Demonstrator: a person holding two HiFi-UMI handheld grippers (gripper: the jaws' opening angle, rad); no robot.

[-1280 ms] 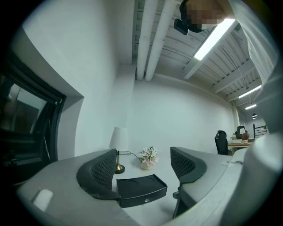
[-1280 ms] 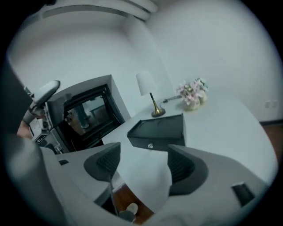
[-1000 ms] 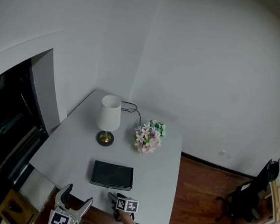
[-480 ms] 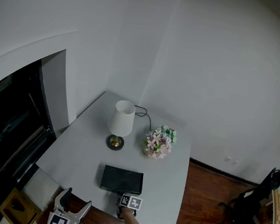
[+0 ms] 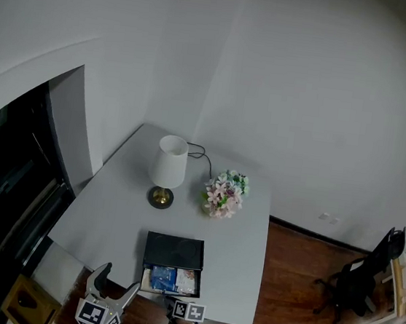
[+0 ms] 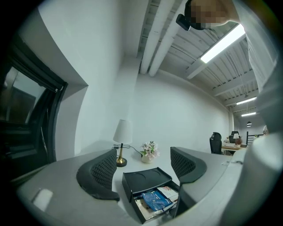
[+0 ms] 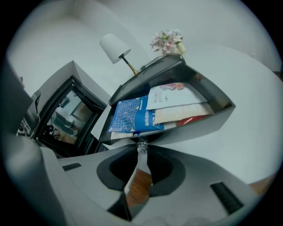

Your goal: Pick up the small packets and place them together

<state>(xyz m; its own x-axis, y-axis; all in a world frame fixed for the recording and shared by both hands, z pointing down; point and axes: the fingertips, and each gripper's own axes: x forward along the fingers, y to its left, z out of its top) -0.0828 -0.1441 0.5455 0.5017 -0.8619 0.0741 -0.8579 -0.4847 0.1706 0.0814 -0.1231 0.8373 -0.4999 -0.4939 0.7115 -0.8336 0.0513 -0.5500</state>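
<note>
The small packets point(image 7: 150, 108) lie flat inside an open black drawer point(image 7: 199, 126), just beyond the fingertips of the right gripper point(image 7: 141, 153). A blue packet with a fine grid pattern point(image 7: 130, 115) is the nearest one to these fingers, at their left side. A white paper packet with a pink picture point(image 7: 170, 95) lies beside it, further away and to the right of the fingers. Under them a cream packet with a red edge point(image 7: 183, 115) shows partly.

The right gripper's fingers are clenched on the small clear knob point(image 7: 141, 145) at the front wall of the drawer; the knob sits exactly between the two tips.

The drawer comes out of a flat black rectangular box point(image 5: 174, 249), which stands behind it, further from the right fingers, on a white table point(image 5: 110, 198).

The left gripper point(image 6: 143, 152) has its fingers released and wide apart, and nothing is pressed between them. It hangs at the table edge, apart from the box; the box and the open drawer show in the gap between its fingers, with the blue packet closer to the right finger.

Well beyond both pairs of fingers, behind the box, stand a lamp with a white shade and brass foot point(image 5: 169, 164) and a bunch of pink and white flowers point(image 5: 223, 193).
</note>
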